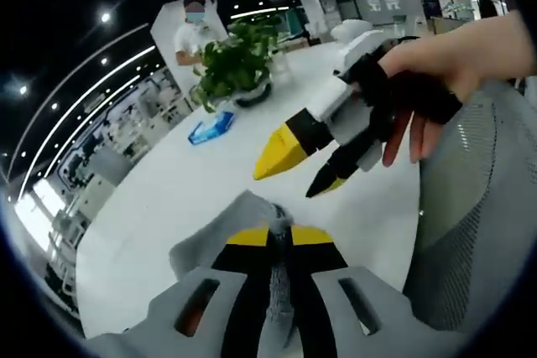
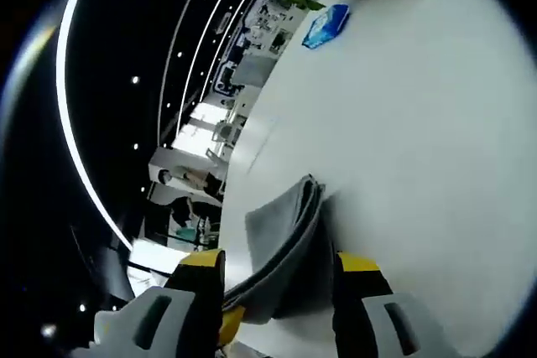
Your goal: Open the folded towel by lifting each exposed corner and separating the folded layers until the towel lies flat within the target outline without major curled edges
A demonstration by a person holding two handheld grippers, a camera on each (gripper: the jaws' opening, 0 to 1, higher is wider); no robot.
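Observation:
In the left gripper view my left gripper (image 1: 280,237) is shut on a bunched edge of the grey towel (image 1: 242,217), holding it over the white table (image 1: 159,207). Just above and to the right, a hand holds my right gripper (image 1: 283,184) with its yellow-tipped jaws spread, clear of the cloth. The right gripper view shows that gripper (image 2: 281,263) open, with the folded towel (image 2: 281,228) rising between its two jaws. Stacked layers show along the towel's edge. Neither fingertip (image 2: 201,262) presses the cloth.
A potted plant (image 1: 239,60) and a blue packet (image 1: 210,127) stand at the table's far side, the packet (image 2: 325,25) also in the right gripper view. A person (image 1: 193,31) stands behind the plant. A grey mesh chair (image 1: 478,207) is on the right.

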